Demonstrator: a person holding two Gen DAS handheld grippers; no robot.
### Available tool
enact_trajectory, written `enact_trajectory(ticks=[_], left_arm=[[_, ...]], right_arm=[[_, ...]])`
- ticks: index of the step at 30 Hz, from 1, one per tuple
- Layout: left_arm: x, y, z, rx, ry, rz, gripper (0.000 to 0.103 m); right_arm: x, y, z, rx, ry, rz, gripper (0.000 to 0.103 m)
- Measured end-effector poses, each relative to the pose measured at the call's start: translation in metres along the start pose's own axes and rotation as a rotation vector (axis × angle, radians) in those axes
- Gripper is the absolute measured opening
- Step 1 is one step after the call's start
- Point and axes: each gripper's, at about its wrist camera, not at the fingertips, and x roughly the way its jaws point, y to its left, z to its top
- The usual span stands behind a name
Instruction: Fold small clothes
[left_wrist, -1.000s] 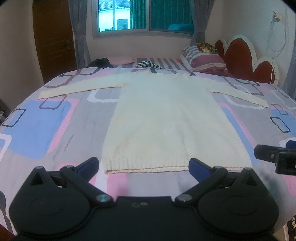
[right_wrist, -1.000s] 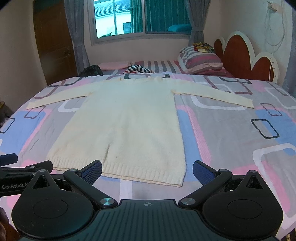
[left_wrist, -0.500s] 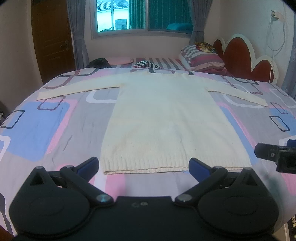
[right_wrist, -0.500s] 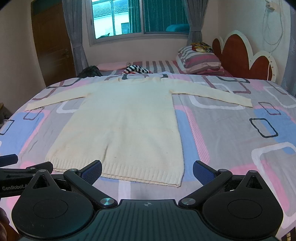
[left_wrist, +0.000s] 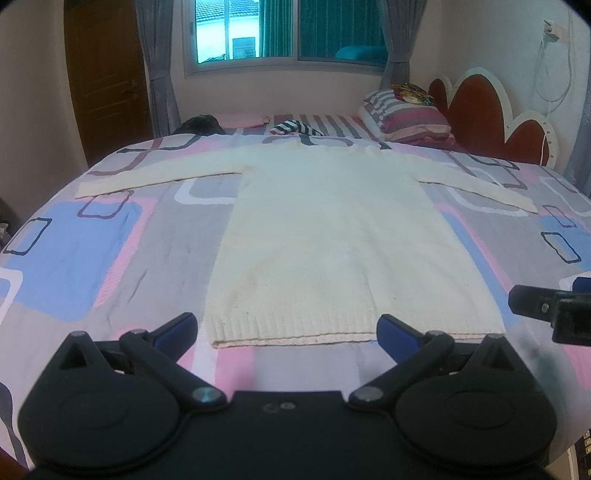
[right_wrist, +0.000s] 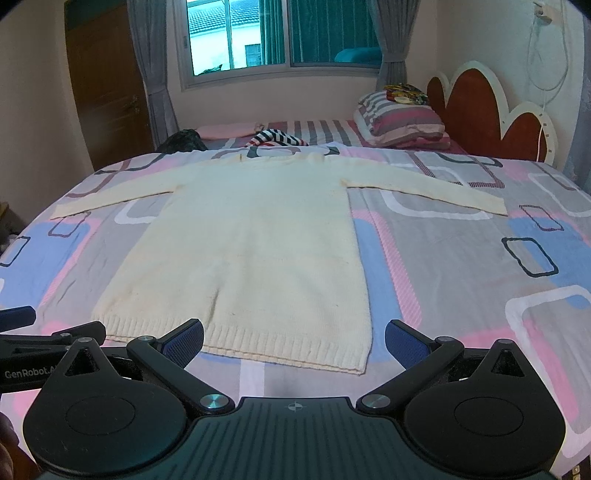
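A cream knitted sweater (left_wrist: 332, 236) lies flat on the bed, hem toward me, both sleeves spread out sideways; it also shows in the right wrist view (right_wrist: 255, 240). My left gripper (left_wrist: 286, 328) is open and empty, hovering just before the hem's left half. My right gripper (right_wrist: 293, 338) is open and empty, just before the hem's right corner. The right gripper's side (left_wrist: 546, 306) shows at the left view's right edge; the left gripper's side (right_wrist: 48, 336) shows at the right view's left edge.
The bed (left_wrist: 92, 251) has a grey, pink and blue patterned cover. Striped pillows (left_wrist: 406, 114) and a red headboard (left_wrist: 487, 122) are at the far right. A striped garment (left_wrist: 295, 127) and a dark item (left_wrist: 199, 123) lie beyond the sweater. A door (left_wrist: 107, 74) is far left.
Both views have shifted slightly, with the sweater hem a little lower in frame and closer. Both grippers stay open and the sweater has not moved.
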Motion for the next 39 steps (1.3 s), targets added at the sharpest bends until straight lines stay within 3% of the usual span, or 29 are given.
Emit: enact_trajectory(ticks=[28, 35, 39], left_arm=[[0.004, 0.001, 0.003, 0.003, 0.01, -0.001, 0.103], [0.008, 0.001, 0.016, -0.017, -0.021, -0.041, 0.103], [0.023, 0.001, 0.027, -0.084, -0.017, -0.136, 0.103]], right_arm=[[0.006, 0.0, 0.005, -0.005, 0.016, 0.006, 0.103], [0.006, -0.009, 0.011, 0.03, 0.008, 0.006, 0.103], [0.011, -0.022, 0.021, 0.079, 0.016, 0.026, 0.103]])
